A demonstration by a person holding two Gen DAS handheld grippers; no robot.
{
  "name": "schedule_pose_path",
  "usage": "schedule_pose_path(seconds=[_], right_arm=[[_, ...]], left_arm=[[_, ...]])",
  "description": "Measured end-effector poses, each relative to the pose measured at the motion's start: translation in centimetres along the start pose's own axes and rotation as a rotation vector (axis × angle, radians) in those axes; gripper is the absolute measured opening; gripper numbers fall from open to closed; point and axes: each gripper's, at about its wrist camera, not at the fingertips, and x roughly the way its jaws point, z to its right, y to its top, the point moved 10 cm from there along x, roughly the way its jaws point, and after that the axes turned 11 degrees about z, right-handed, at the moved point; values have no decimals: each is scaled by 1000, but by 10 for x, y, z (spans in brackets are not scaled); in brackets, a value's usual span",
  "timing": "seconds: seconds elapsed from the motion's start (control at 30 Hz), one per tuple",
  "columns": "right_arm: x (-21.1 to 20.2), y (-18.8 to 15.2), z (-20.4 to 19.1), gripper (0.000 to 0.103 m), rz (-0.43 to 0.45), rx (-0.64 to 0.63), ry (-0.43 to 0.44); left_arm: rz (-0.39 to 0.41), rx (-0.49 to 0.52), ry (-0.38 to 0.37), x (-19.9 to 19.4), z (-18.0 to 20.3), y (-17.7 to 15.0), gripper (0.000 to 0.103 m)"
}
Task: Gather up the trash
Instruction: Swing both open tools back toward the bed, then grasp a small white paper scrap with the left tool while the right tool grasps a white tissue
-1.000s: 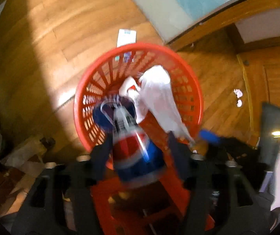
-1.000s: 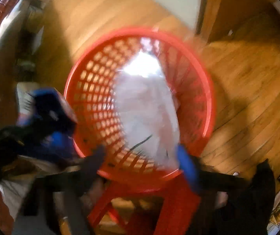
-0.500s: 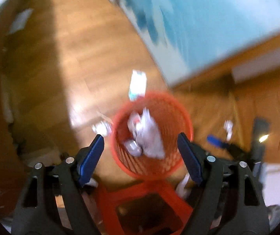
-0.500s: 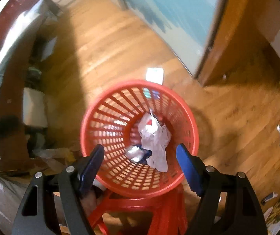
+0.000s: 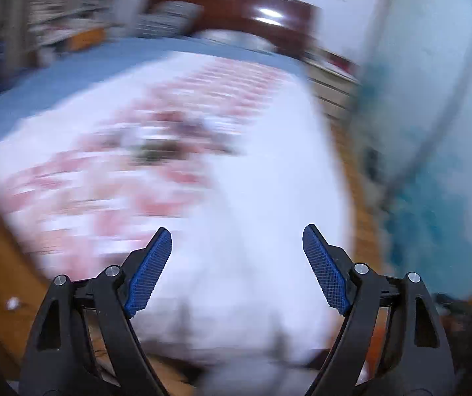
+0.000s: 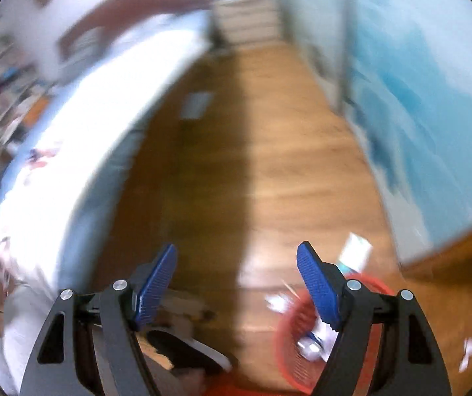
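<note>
My left gripper (image 5: 237, 241) is open and empty, pointing at a bed with a white and pink patterned cover (image 5: 176, 151); the view is blurred. My right gripper (image 6: 237, 257) is open and empty above the wooden floor (image 6: 269, 171). The red trash basket (image 6: 288, 356) sits at the lower right of the right wrist view, partly behind the right finger, with a crushed can (image 6: 307, 346) and white paper inside. A white wrapper (image 6: 354, 252) lies on the floor beyond the basket, and small white scraps (image 6: 467, 351) lie at the far right.
A bed (image 6: 81, 138) runs along the left in the right wrist view. A blue and white wall panel (image 6: 434, 105) stands on the right. Cluttered shelves (image 6: 8, 105) are at the far left. A dark shoe-like object (image 6: 186, 353) lies below the gripper.
Both grippers have let go of their trash into the red basket, opened, and swung up and away from it; the left now faces the bed.
</note>
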Motion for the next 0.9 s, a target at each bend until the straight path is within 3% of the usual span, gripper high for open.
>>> schedule_pose_path(seconds=[0.1,0.17,0.27,0.37,0.43,0.47,0.5,0.53,0.7,0.9], right_arm=[[9,20,-78,74,40,-83,61],[14,26,-126,74,60,-136,99],[22,23,-195,74,45,-162,183],[22,19,-239,74,41,-204,217],[21,11,-258,74,44,-246,226],[20,10,-263,74,45,-261,230],[21,12,-271,74,46,-280,233],[23,10,-275,74,48,-290,234],[38,25,-287,74,75,-338,259],[80,74,-388,75,102,-431,388]], left_arm=[[-18,-35,102,11,-59,-12,83],[-60,-35,82,26,-72,-23,83],[-84,-68,-32,45,-67,-29,83],[-88,-114,-52,62,-66,-28,83],[-98,-122,-18,74,-69,-31,82],[-110,-136,-24,76,-70,-32,62],[-147,-137,-9,84,-71,-38,34],[-153,-116,23,83,-74,-39,28],[-156,-161,-26,72,-78,-34,20],[-81,-240,-44,50,-99,-12,19]])
